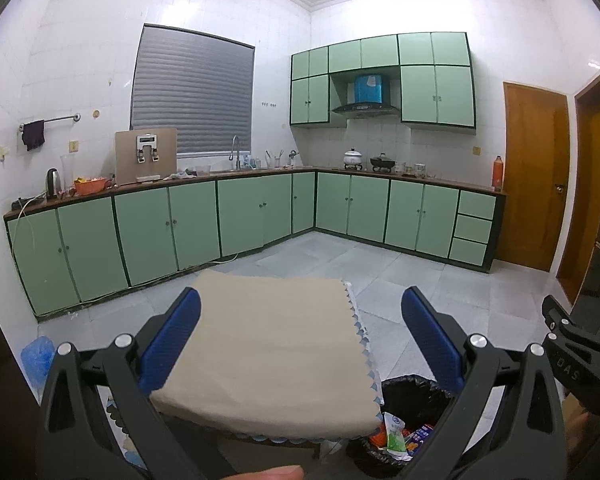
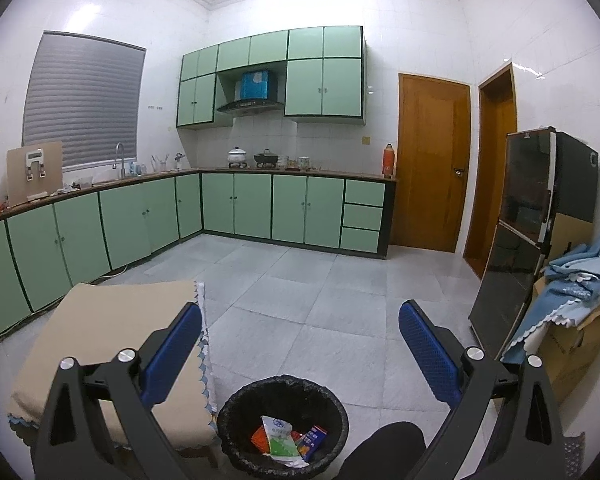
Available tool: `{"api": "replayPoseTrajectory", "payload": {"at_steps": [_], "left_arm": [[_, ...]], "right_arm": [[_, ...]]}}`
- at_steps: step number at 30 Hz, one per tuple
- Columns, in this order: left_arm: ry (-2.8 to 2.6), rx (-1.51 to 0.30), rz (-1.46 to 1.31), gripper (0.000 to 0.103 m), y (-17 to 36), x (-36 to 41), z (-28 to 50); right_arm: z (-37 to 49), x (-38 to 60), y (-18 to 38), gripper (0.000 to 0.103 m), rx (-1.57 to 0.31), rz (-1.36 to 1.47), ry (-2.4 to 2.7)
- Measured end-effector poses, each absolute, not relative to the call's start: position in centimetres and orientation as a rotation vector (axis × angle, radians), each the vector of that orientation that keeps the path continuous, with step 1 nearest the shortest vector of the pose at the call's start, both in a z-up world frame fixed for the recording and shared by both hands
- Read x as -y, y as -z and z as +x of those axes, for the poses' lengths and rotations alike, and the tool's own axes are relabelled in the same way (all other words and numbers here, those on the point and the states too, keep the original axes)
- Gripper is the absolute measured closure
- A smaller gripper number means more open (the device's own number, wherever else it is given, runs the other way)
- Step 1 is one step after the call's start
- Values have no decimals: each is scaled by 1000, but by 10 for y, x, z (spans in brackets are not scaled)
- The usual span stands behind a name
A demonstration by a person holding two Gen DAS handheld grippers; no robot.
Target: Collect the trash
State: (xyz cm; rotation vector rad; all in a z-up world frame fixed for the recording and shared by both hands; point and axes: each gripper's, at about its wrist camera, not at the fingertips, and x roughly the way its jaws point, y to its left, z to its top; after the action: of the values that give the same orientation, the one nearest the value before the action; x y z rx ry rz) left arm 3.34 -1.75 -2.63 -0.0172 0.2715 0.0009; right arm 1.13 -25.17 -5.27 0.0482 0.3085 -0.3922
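Note:
A black-lined trash bin (image 2: pixel 236 408) stands on the floor below my right gripper (image 2: pixel 300 344), which is open and empty. Inside the bin lie a white-and-green pouch (image 2: pixel 282 438), an orange wrapper (image 2: pixel 260 438) and a blue packet (image 2: pixel 314 440). In the left wrist view the same bin (image 1: pixel 412 396) sits to the right of a small table under a beige cloth (image 1: pixel 268 344). My left gripper (image 1: pixel 300 340) hangs open over that cloth with nothing between its fingers. The right gripper's body (image 1: pixel 576 356) shows at the right edge.
Green cabinets (image 1: pixel 236 216) run along two walls under a cluttered counter. A dark fridge (image 2: pixel 532 216) and boxes draped with blue cloth (image 2: pixel 572 288) stand at the right. A blue bag (image 1: pixel 38 356) lies on the floor at left. A dark-clad knee (image 2: pixel 384 452) is beside the bin.

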Motion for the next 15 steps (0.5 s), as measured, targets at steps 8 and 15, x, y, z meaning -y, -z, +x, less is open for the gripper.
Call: {"api": "replayPoseTrajectory", "payload": {"at_steps": [8,15], "left_arm": [[16,-256,-19,6,23,17,28],[20,-251,0,6,26,21,28]], "right_arm": [[8,253,46,6,-292,48,425],[8,256,45,6,-291,45,433]]}}
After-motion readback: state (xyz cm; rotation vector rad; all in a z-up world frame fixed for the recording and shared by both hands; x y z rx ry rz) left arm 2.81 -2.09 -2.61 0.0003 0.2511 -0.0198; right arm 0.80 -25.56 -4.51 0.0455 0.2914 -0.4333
